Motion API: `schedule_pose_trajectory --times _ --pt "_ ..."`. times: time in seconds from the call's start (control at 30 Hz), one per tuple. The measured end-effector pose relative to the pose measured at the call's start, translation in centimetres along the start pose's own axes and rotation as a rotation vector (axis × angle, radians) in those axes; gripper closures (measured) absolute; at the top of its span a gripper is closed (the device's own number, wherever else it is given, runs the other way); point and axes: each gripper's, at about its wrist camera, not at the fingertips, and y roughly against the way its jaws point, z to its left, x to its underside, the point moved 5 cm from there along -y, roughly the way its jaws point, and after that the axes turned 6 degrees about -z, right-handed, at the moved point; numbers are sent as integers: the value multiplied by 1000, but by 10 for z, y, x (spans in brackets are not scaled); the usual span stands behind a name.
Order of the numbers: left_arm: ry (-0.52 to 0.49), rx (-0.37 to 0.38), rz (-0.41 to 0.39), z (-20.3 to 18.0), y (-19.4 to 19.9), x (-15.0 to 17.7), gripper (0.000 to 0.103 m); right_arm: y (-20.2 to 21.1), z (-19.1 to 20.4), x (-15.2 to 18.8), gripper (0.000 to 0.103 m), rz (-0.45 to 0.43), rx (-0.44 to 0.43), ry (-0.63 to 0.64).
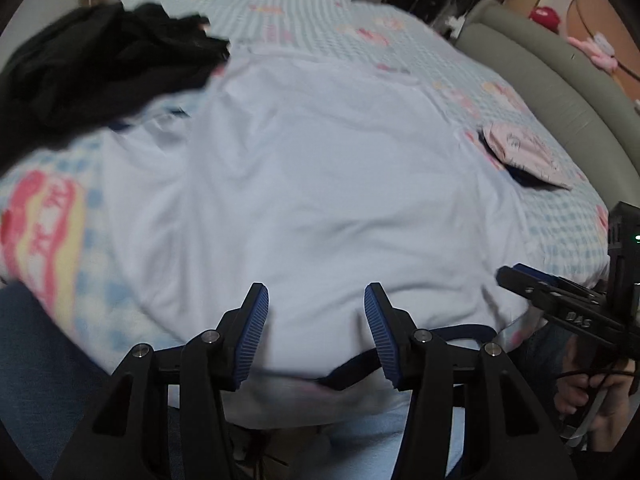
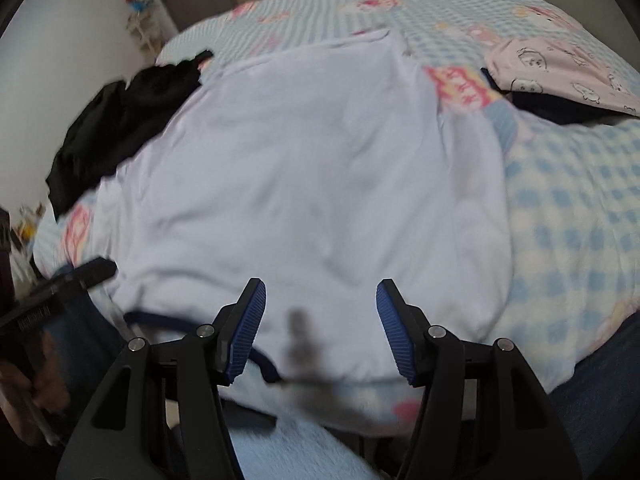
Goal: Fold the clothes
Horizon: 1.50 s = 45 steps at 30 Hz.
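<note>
A white shirt with dark blue trim lies spread flat on the bed; it also shows in the right wrist view. Its dark blue collar lies at the near edge. My left gripper is open and empty, just above the shirt's near edge. My right gripper is open and empty, over the near edge further right; it shows at the right of the left wrist view. The left gripper shows at the left edge of the right wrist view.
A black garment is heaped at the far left of the bed. A folded pink patterned garment lies on a dark one at the right. A grey headboard curves along the right side.
</note>
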Motion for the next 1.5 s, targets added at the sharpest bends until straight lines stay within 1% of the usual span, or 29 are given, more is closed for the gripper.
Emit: schedule_pose_trajectory --times 0.07,0.1,0.13,0.23,0.27,0.3,0.4,0.47,0.57,0.63,0.67,0.73,0.8,0.83,0.87,0.9,0.93,0.97,1.03,1.07,1.13,1.2,1.27,1.3,1.33,1.37,1.4,1.43,1.5 --pt "33 2 94 7 -17 16 51 -11 -5 2 45 45 32 0" --pt "37 -11 128 9 -23 25 51 -15 -8 7 46 66 40 -5" --pt "40 -10 135 9 -23 30 51 -17 -7 10 47 72 39 -8" --pt "74 15 124 10 -16 27 50 -4 -8 13 47 47 10 -26" --pt "69 18 116 7 -14 23 50 2 -11 13 47 34 3 -41" --pt "51 22 95 1 -11 18 50 9 -16 11 47 16 -2 -68" --pt "-14 79 40 -28 -7 -4 50 32 -39 -3 47 -64 -10 -162" --pt "-56 103 38 -47 -14 -14 50 44 -60 -16 44 -121 -1 -221" --pt "-118 138 37 -76 -27 -25 50 44 -92 -36 44 -147 42 -255" --pt "-145 160 43 -92 -34 -32 50 34 -110 -43 44 -125 41 -271" --pt "-150 172 53 -100 -41 -35 50 26 -117 -45 46 -102 7 -293" --pt "-147 200 66 -109 -46 -38 50 9 -124 -45 46 -51 -99 -344" --pt "-123 221 77 -118 -55 -38 50 -8 -118 -45 45 -5 -189 -365" --pt "-111 229 88 -117 -57 -33 50 -16 -114 -45 45 9 -217 -370" --pt "-98 237 100 -116 -59 -29 50 -22 -112 -44 48 12 -223 -373" --pt "-86 244 111 -115 -60 -25 50 -29 -112 -42 56 9 -204 -378" --pt "-83 240 121 -113 -63 -20 50 -34 -116 -40 76 4 -159 -395" --pt "-80 236 130 -111 -64 -15 50 -37 -119 -39 80 -1 -139 -420" --pt "-57 249 133 -105 -63 -12 50 -35 -119 -39 89 -28 -143 -458" --pt "-46 256 135 -102 -62 -11 50 -30 -117 -40 96 -46 -132 -451" --pt "-24 269 142 -98 -63 -10 50 -10 -105 -45 99 -105 -98 -384" --pt "-1 280 153 -94 -65 -10 50 15 -90 -53 100 -181 -74 -312" --pt "20 291 148 -93 -64 -11 50 31 -70 -62 100 -240 -25 -188" --pt "30 296 145 -92 -63 -12 50 35 -54 -65 100 -262 -2 -101" --pt "40 303 135 -90 -60 -13 50 36 -37 -67 100 -270 1 -14" --pt "45 301 125 -88 -58 -14 50 34 -19 -67 99 -256 5 82" --pt "50 299 115 -85 -55 -16 50 25 1 -63 97 -208 7 192" --pt "55 297 106 -83 -52 -17 50 13 16 -55 97 -134 4 279" --pt "70 292 91 -77 -49 -20 50 -9 28 -37 93 -11 0 327"
